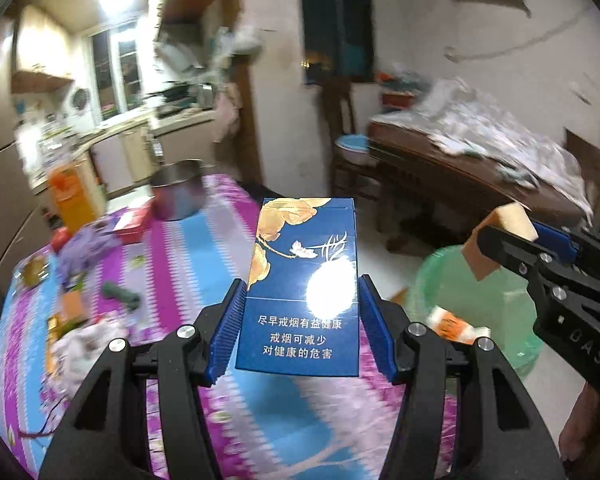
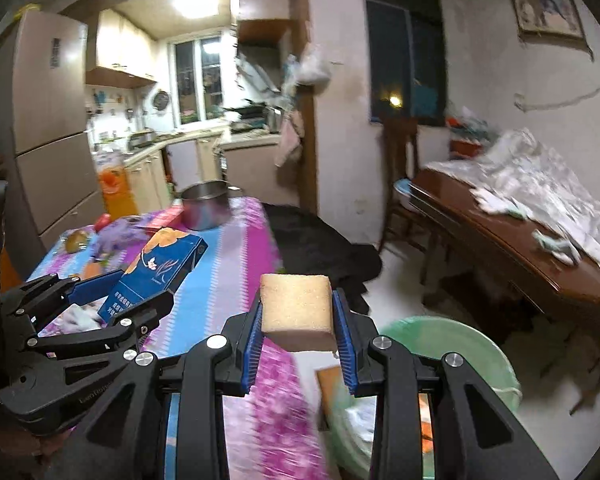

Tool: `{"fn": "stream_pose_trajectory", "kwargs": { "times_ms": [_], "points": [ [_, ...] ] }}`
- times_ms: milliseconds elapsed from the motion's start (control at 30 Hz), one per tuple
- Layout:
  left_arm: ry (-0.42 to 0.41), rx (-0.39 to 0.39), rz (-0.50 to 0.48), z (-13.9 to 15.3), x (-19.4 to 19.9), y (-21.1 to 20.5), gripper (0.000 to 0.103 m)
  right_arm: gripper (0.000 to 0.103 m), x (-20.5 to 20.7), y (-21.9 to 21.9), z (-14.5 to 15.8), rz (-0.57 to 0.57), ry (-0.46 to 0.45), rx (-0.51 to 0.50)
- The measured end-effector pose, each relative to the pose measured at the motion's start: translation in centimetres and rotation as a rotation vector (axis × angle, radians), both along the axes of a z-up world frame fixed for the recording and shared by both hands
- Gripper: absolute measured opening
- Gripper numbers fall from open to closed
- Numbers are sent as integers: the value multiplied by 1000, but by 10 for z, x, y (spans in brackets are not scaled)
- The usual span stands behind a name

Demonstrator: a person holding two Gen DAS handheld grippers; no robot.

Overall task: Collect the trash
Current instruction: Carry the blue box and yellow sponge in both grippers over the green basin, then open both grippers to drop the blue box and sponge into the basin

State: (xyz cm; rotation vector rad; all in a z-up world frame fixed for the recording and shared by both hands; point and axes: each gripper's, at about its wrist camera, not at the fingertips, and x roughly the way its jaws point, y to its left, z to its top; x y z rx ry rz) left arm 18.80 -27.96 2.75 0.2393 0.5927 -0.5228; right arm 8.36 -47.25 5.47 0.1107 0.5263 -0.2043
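- The left gripper (image 1: 302, 322) is clamped on a blue cigarette box (image 1: 302, 280), its blue pads pressing both long sides; the box stands upright above the table (image 1: 204, 248).
- The right gripper (image 2: 298, 334) squeezes a pale sponge block (image 2: 296, 308) between its pads, just past the table's edge.
- Only the left wrist view shows an orange-and-white wrapper (image 1: 456, 326) lying inside the green bin (image 1: 480, 292); there the right gripper (image 1: 500, 240) hangs over the bin's rim.
- Only the right wrist view shows the left gripper (image 2: 120, 292) from the side, with the box (image 2: 160, 272) tilted over the table (image 2: 240, 240).
- The bin (image 2: 460, 344) sits on the floor just beside the table's corner, with bare floor between it and a brown desk (image 2: 512, 256).
- Farther along the table stand a steel pot (image 2: 206, 206) and blurred clutter.
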Motion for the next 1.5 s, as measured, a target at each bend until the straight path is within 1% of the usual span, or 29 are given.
{"fn": "stream_pose_trajectory", "kwargs": {
  "times_ms": [133,200,267,367,500,600,733,833,1000,1200,1500],
  "points": [
    [42,26,-100,-9,-2,-45,54,34,-10,-56,-11,-67,54,24],
    [80,33,-151,-14,-2,-68,54,34,-12,-79,-20,-90,83,43],
    [123,47,-192,-21,0,-89,54,34,-12,-109,-32,-109,136,75],
    [191,88,-252,-38,4,-124,54,34,-7,-144,-55,-121,220,121],
    [247,145,-286,-62,7,-158,54,34,-1,-184,-90,-126,322,190],
    [281,176,-291,-78,10,-174,54,34,7,-200,-109,-130,369,223],
    [304,223,-287,-94,15,-189,54,34,15,-211,-124,-140,403,241],
    [311,242,-270,-98,24,-190,54,34,13,-224,-132,-152,418,247],
    [326,258,-241,-107,36,-190,54,34,10,-229,-133,-157,429,250],
    [325,263,-232,-106,38,-191,54,34,11,-219,-132,-153,432,249],
    [327,262,-233,-105,39,-191,54,34,11,-220,-132,-154,431,253]
  ]
}}
